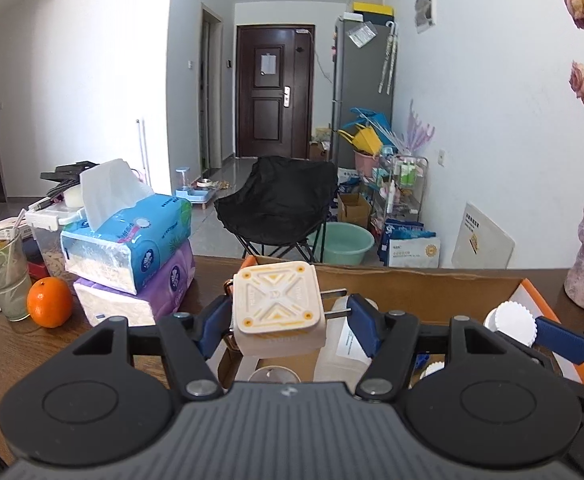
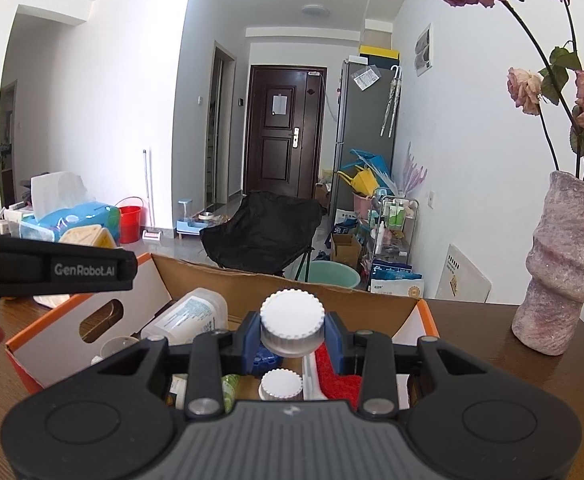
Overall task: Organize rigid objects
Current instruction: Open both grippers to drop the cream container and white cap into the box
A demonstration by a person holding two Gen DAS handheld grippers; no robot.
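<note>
Both tongs (image 1: 288,312) (image 2: 292,328) clasp: square charger (image 1: 278,306), ribbed cap (image 2: 292,316)

White walls, bright daylight, glossy tile floor (image 1: 228,184). Dark wood door (image 1: 274,90) at hallway end, grey fridge (image 1: 361,92) right, black folding chair (image 1: 278,200) centre.

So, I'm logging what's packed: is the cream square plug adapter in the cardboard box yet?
Not yet. The cream square plug adapter is clamped in the left claw, held above the open cardboard box.
</note>
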